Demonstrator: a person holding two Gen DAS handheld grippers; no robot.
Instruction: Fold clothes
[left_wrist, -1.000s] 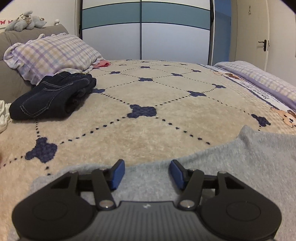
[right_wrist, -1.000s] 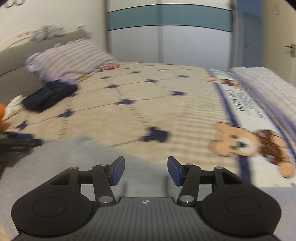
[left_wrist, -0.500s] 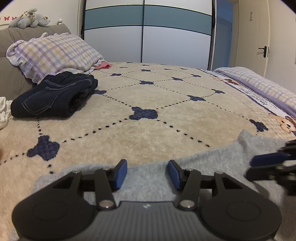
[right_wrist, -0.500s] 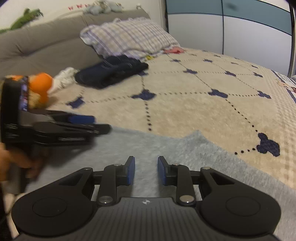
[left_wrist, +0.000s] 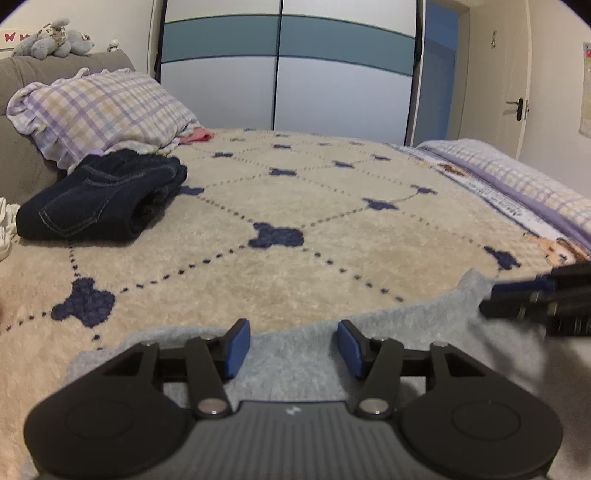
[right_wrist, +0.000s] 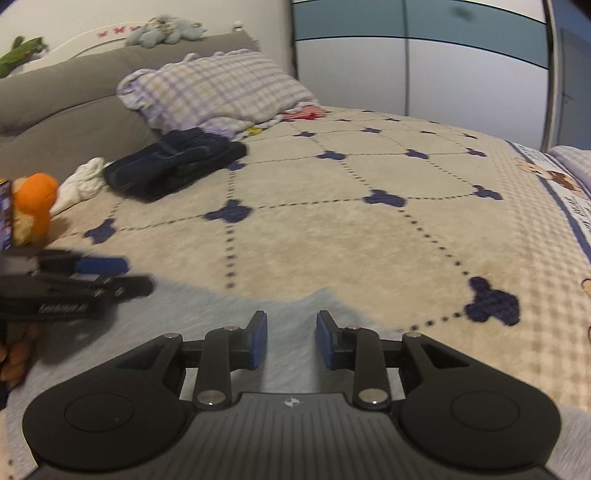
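Note:
A grey fleece garment (left_wrist: 424, 325) lies flat on the beige blanket (left_wrist: 295, 206), its far edge just ahead of both grippers. In the left wrist view my left gripper (left_wrist: 291, 332) hovers over that edge with its jaws opening; the fleece lies under the gap and the pads do not press it. My right gripper (right_wrist: 290, 325) is low over the same garment (right_wrist: 207, 306), jaws narrower and opening, nothing pinched. Each gripper shows in the other's view: the right gripper (left_wrist: 495, 299) at the right edge, the left gripper (right_wrist: 136, 275) at the left.
Folded dark jeans (left_wrist: 99, 199) lie at the far left beside a checked pillow (left_wrist: 103, 110) and the grey headboard. An orange plush toy (right_wrist: 35, 206) and a white cloth (right_wrist: 85, 181) sit at the left. A purple quilt (left_wrist: 517, 173) runs along the right side.
The right gripper swung left over the bed, narrowed its jaws and now sits beside the left gripper at the grey garment's edge. The left gripper hardly moved.

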